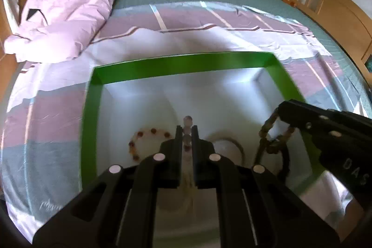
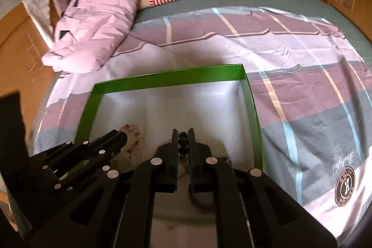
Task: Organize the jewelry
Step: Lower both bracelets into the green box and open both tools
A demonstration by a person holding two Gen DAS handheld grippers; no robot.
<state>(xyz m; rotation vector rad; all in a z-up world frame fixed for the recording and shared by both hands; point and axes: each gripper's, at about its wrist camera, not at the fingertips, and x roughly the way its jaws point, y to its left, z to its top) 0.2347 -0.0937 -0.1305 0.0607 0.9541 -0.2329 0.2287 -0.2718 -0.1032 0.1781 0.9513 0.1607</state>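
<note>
Two bead strands are being lowered into the green-rimmed box (image 1: 181, 64) on the bed, a pale strand (image 1: 187, 131) clamped in the left gripper (image 1: 187, 131), a dark strand (image 2: 182, 143) in the right gripper (image 2: 183, 143), with release judged next.

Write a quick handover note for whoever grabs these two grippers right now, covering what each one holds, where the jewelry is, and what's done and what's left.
Left gripper: shut on a pale bead bracelet, held over the green box.
Right gripper: shut on a dark bead bracelet, also over the box.
In the box: a red bead bracelet lies on the white floor, left side; a ring-shaped piece lies beside it, too blurred to identify.
Done: at least one bracelet in.
Left: lower and release both held bracelets.
</note>
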